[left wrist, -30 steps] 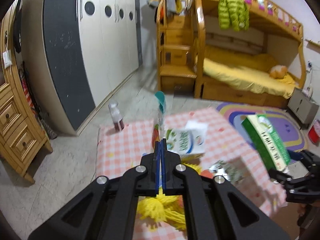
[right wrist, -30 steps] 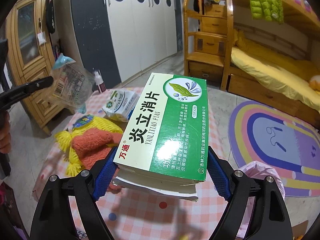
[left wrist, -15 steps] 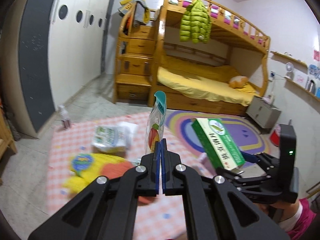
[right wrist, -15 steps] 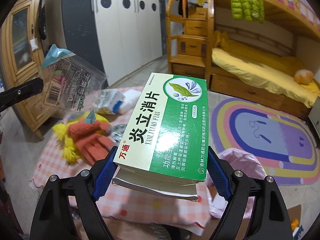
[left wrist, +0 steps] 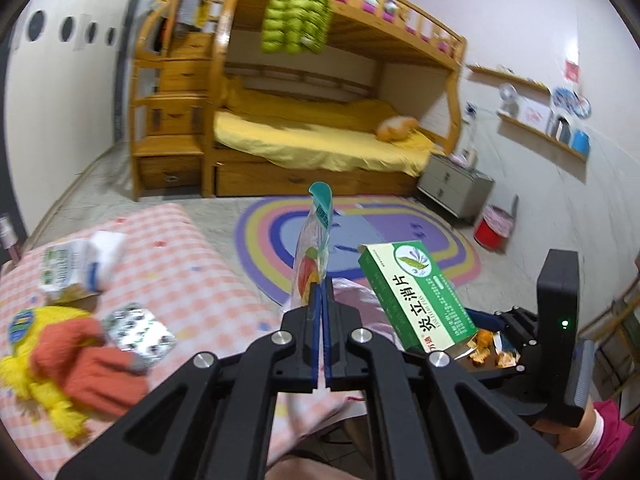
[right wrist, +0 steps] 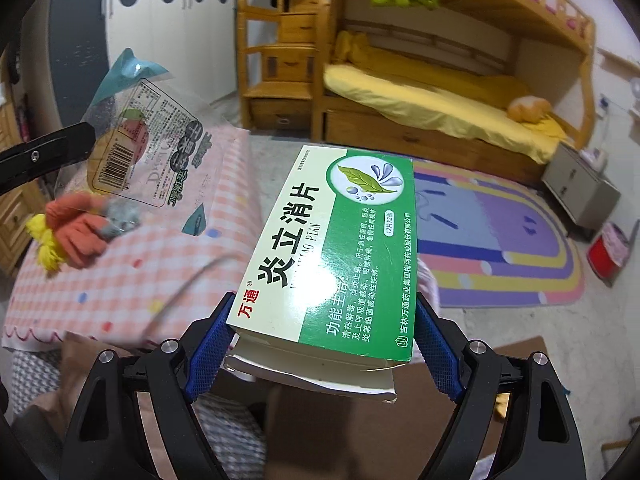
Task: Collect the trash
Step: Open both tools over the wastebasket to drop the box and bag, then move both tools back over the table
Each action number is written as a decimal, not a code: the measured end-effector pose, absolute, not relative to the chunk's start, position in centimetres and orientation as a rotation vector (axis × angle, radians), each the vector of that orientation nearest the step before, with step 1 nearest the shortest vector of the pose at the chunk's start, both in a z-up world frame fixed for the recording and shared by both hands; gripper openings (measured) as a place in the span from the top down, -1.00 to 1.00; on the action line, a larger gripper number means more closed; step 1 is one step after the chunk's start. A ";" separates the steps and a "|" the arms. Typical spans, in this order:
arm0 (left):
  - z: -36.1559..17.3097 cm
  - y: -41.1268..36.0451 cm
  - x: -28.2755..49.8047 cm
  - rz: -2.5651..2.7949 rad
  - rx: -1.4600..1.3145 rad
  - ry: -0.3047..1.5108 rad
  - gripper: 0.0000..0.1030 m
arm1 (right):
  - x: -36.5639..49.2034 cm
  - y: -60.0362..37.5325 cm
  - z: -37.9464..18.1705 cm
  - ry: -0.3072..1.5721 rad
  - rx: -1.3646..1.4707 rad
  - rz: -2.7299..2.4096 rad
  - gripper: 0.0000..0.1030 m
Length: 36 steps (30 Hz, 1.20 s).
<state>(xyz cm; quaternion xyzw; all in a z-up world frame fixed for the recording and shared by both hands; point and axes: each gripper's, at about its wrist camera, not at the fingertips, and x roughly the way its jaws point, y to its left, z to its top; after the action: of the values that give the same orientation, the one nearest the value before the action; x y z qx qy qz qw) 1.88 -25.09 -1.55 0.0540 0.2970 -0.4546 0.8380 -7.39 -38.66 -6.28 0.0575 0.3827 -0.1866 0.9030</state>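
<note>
My left gripper (left wrist: 321,300) is shut on a clear plastic snack wrapper (left wrist: 314,248) with a teal top, held upright in the air; the wrapper also shows in the right wrist view (right wrist: 140,136). My right gripper (right wrist: 320,332) is shut on a green and white medicine box (right wrist: 336,256), held off the right edge of the pink checked table (left wrist: 192,280). The box also shows in the left wrist view (left wrist: 412,292). A pink bag (left wrist: 360,300) lies below both grippers, with orange scraps (left wrist: 488,350) beside it.
On the table lie a white and green carton (left wrist: 76,264), a foil blister pack (left wrist: 140,328) and an orange and yellow knitted toy (left wrist: 76,364). A rainbow rug (right wrist: 500,232), bunk bed (left wrist: 320,136), grey nightstand (left wrist: 456,188) and red bin (left wrist: 494,228) stand beyond.
Both grippers have swung right, away from the table top and out past its right edge, each still holding its item. The table items have shifted left in view.
</note>
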 end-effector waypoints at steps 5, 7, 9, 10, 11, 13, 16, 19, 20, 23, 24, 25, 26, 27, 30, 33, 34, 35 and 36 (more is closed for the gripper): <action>-3.9 -29.3 2.1 -0.998 0.168 0.681 1.00 | -8.4 -41.9 -8.6 0.832 0.158 -0.444 -0.62; -4.8 -30.8 2.5 -1.009 0.177 0.701 1.00 | -8.2 -42.7 -9.6 0.854 0.164 -0.448 -0.62; -5.5 -31.9 3.0 -1.011 0.190 0.722 1.00 | -7.9 -43.5 -10.6 0.874 0.169 -0.454 -0.62; -5.9 -32.6 3.3 -1.011 0.199 0.729 1.00 | -7.6 -44.0 -11.1 0.886 0.173 -0.454 -0.62; -6.3 -33.3 3.5 -1.013 0.208 0.735 1.00 | -7.3 -44.4 -11.6 0.897 0.179 -0.455 -0.62; -6.9 -34.4 4.0 -1.013 0.221 0.745 1.00 | -6.7 -45.1 -12.3 0.914 0.183 -0.456 -0.63; -7.8 -36.2 4.8 -1.016 0.239 0.767 1.00 | -5.7 -46.4 -13.2 0.932 0.191 -0.455 -0.63; -8.3 -37.4 5.7 -1.018 0.244 0.778 1.00 | -4.4 -47.8 -14.2 0.944 0.211 -0.452 -0.63; -8.5 -37.8 5.9 -1.017 0.246 0.784 1.00 | -4.1 -48.0 -14.5 0.945 0.217 -0.449 -0.63; -8.9 -38.3 6.5 -0.998 0.253 0.811 0.36 | -3.1 -49.0 -15.4 0.962 0.238 -0.451 -0.66; -8.7 -37.9 6.6 -0.988 0.242 0.802 0.12 | -2.9 -49.3 -15.6 0.969 0.241 -0.459 -0.66; -8.4 -37.6 6.6 -0.984 0.235 0.791 0.09 | -3.0 -49.4 -15.5 0.970 0.243 -0.468 -0.67; -8.1 -37.2 6.5 -0.979 0.235 0.781 0.09 | -3.2 -49.5 -15.3 0.962 0.248 -0.473 -0.67; -7.8 -36.9 6.5 -0.971 0.238 0.774 0.09 | -3.5 -49.5 -15.1 0.955 0.254 -0.473 -0.67; -6.8 -35.5 6.6 -0.925 0.231 0.747 0.09 | -4.6 -49.2 -14.0 0.932 0.284 -0.470 -0.67; -5.9 -33.5 6.7 -0.881 0.209 0.742 0.04 | -5.7 -48.5 -12.5 0.901 0.305 -0.463 -0.67; -5.6 -32.7 6.5 -0.867 0.202 0.738 0.00 | -6.1 -48.2 -11.7 0.883 0.312 -0.457 -0.67; -5.2 -31.7 6.2 -0.852 0.196 0.736 -0.03 | -6.5 -47.8 -11.1 0.870 0.317 -0.450 -0.67; -5.0 -31.3 6.1 -0.846 0.196 0.735 -0.07 | -6.7 -47.3 -10.6 0.859 0.321 -0.442 -0.67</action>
<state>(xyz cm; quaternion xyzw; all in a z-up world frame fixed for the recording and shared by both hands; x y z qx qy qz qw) 6.08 -31.27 -5.04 0.0930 0.3478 -0.4006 0.8426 -6.69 -47.34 -10.58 0.1539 0.4113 -0.2115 0.8732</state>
